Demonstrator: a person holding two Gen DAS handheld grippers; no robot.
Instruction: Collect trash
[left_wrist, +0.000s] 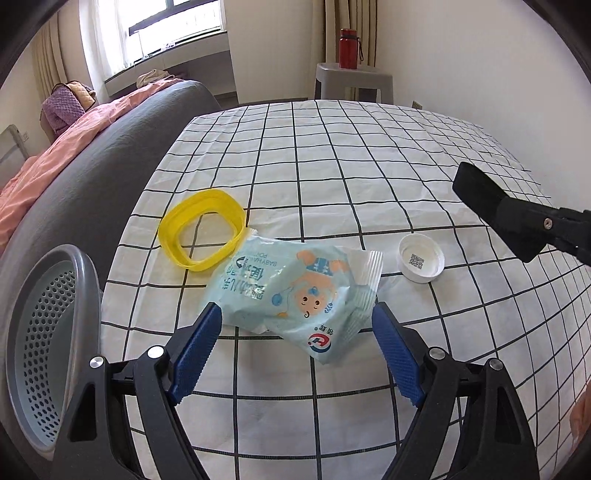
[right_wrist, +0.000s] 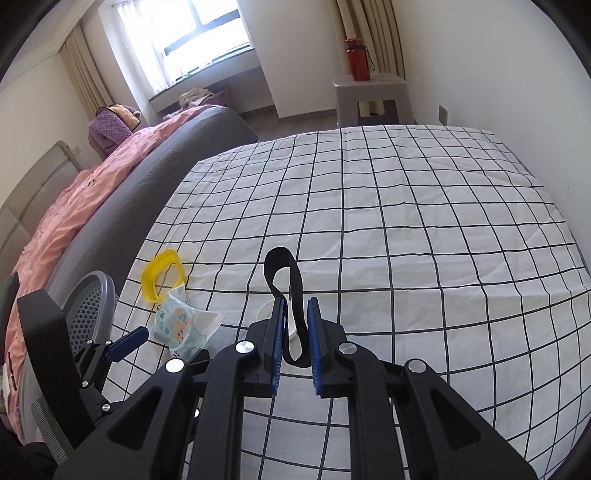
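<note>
In the left wrist view we see our left gripper (left_wrist: 295, 325) at the bottom centre, its blue fingers (left_wrist: 195, 350) spread wide on either side of the near end of a pale blue wipes pack (left_wrist: 291, 291) that lies on the checked tabletop (left_wrist: 351, 177). We cannot tell whether the pads touch the pack. A yellow ring (left_wrist: 201, 230) lies just beyond the pack, toward the upper left, with the pack's far corner at its rim. A white cap (left_wrist: 421, 258) sits open side up to the right of the pack. A grey basket (left_wrist: 48, 350) stands at the lower left edge. Our right gripper (left_wrist: 498, 218) enters from the right edge, above the cap.

In the right wrist view our right gripper (right_wrist: 295, 332) sits at the bottom centre, its fingers (right_wrist: 277, 347) drawn close together with a black strap (right_wrist: 282, 266) looping up between them. The cap (right_wrist: 266, 314) shows partly behind the fingers. The pack (right_wrist: 181, 328), ring (right_wrist: 162, 275) and basket (right_wrist: 92, 306) lie at the lower left, by the left gripper (right_wrist: 129, 341).
</note>
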